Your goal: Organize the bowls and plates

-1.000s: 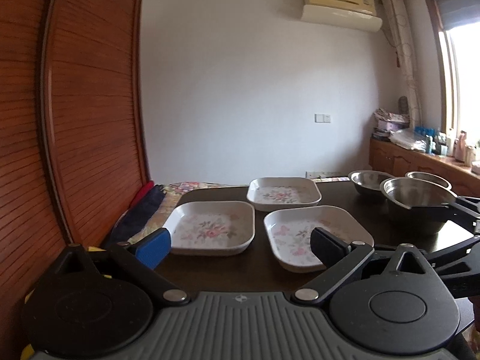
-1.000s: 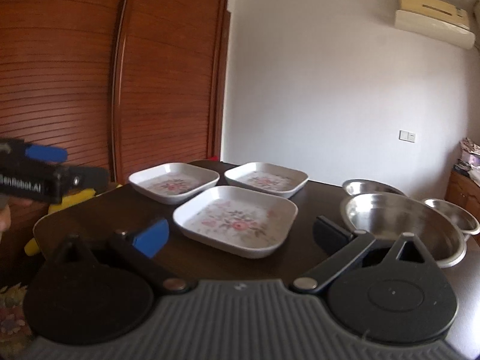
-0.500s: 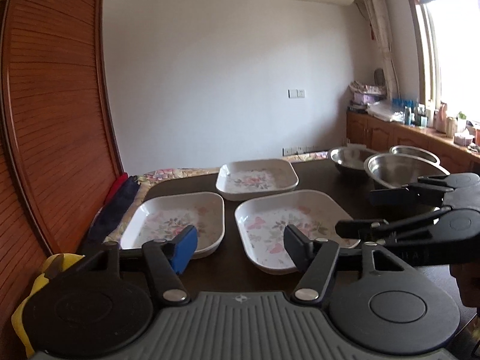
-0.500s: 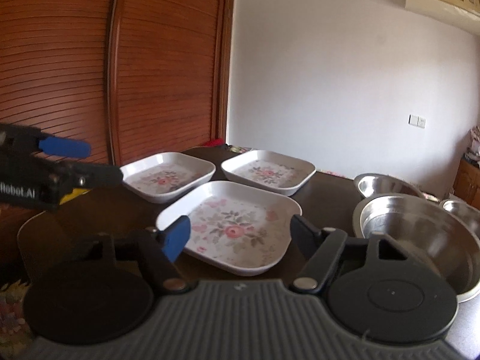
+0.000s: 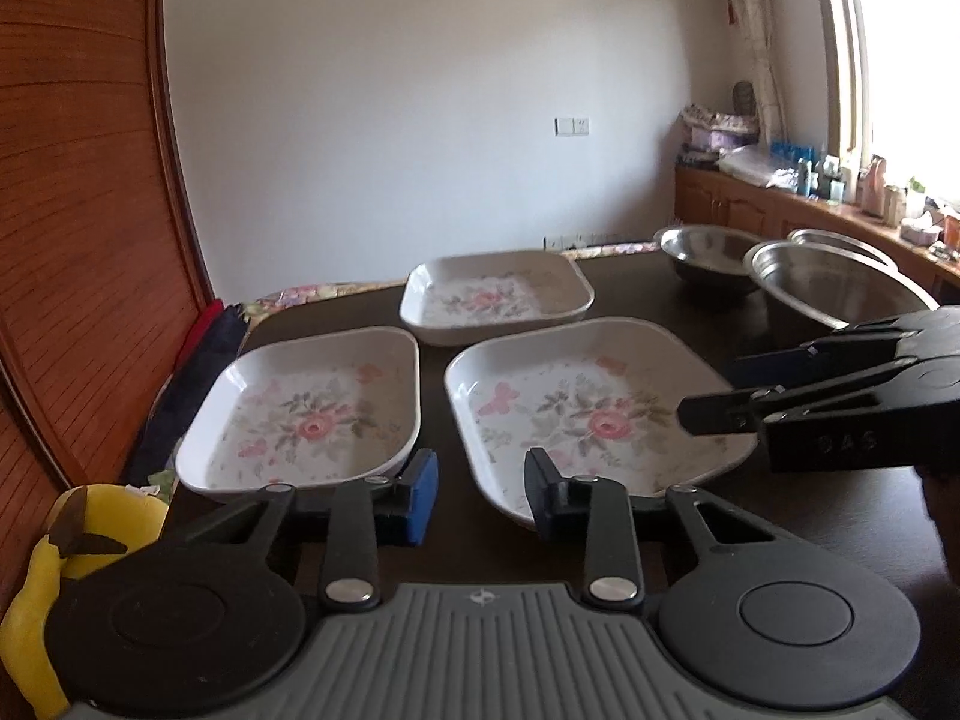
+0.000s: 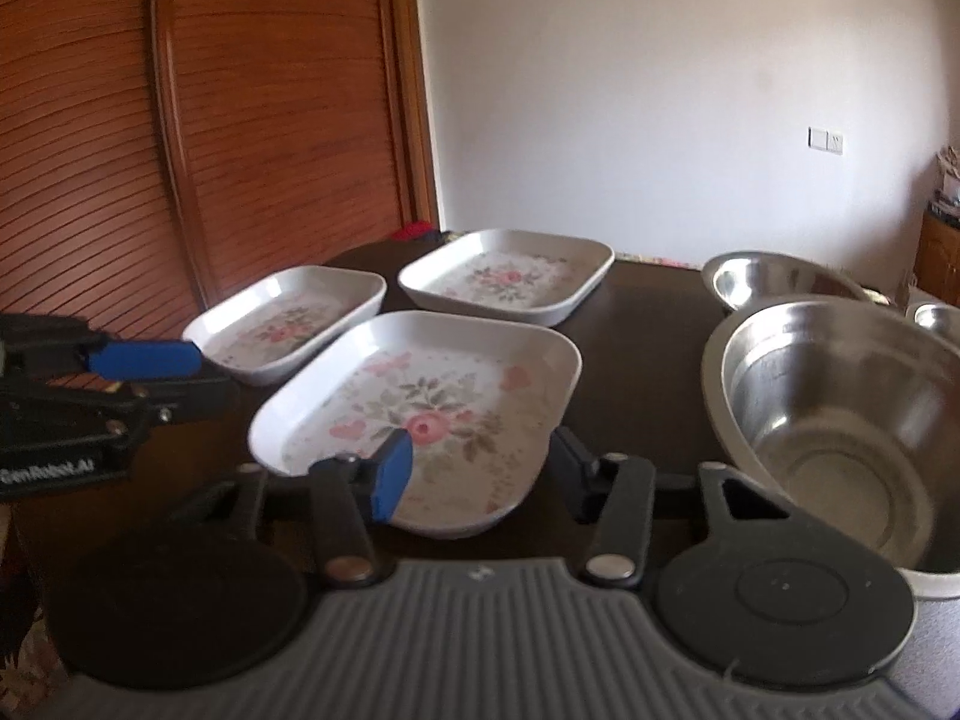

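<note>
You are bringing both tools in over the dark surface (image 5: 630, 300), and most of the risk sits at the nearest dish. On the far left, the left plate (image 5: 312, 414) is lying flat close to the surface's left edge, just beside the centre plate (image 5: 576, 408); if you nudge it outward it could slide off toward the bedding below. Your left hand-held gripper (image 5: 480, 489) is closing with nothing between its jaws, only bare surface in the gap between those two plates, so it is pinching nothing and could shut before it reaches a rim. Behind them the far plate (image 5: 498, 300) is sitting apart and untouched. Your right hand-held gripper (image 6: 480, 468) is closing too, its jaws straddling the near edge of the centre plate, though you cannot tell whether the pads are pressing yet; a shallow bite on that sloped rim could slip and tip the plate. On the right, the big steel bowl (image 6: 840, 432) is standing near that gripper's right side, with two smaller bowls behind it, so a sideways swing could knock it.
</note>
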Motion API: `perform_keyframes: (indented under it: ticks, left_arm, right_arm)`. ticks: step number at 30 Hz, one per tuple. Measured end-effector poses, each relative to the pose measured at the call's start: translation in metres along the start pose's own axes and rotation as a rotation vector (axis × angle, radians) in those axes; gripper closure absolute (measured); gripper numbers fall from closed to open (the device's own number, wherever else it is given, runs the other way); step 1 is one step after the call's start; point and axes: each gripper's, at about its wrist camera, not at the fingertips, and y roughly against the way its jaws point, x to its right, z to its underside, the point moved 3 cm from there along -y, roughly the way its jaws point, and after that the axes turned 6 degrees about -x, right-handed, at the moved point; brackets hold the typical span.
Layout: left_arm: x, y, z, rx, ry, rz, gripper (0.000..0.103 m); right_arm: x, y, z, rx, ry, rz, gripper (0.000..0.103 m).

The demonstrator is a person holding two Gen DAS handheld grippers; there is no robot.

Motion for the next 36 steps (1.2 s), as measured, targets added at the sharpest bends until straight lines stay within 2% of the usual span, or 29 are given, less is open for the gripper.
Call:
perform_keyframes:
  ticks: [8,14,19,29,36]
  left_arm:
    - [-0.007,-0.016,-0.004,-0.042,0.065,0.073,0.043]
    - [-0.004,-0.022,-0.008,-0.051,0.076,0.085,0.044]
    - [-0.002,-0.022,-0.008,-0.053,0.073,0.074,0.044]
    - [-0.003,-0.027,-0.009,-0.059,0.080,0.079,0.045]
    - [-0.004,-0.028,-0.006,-0.058,0.078,0.062,0.049]
  right_arm:
    - [0.002,-0.011,-0.004,-0.025,-0.006,0.023,0.054]
    - [0.005,-0.016,-0.005,-0.032,-0.014,0.028,0.055]
    - [0.007,-0.018,-0.005,-0.037,-0.025,0.026,0.059]
    - [0.014,-0.023,-0.003,-0.058,-0.058,0.032,0.076]
    - [0.013,-0.026,-0.002,-0.060,-0.060,0.035,0.077]
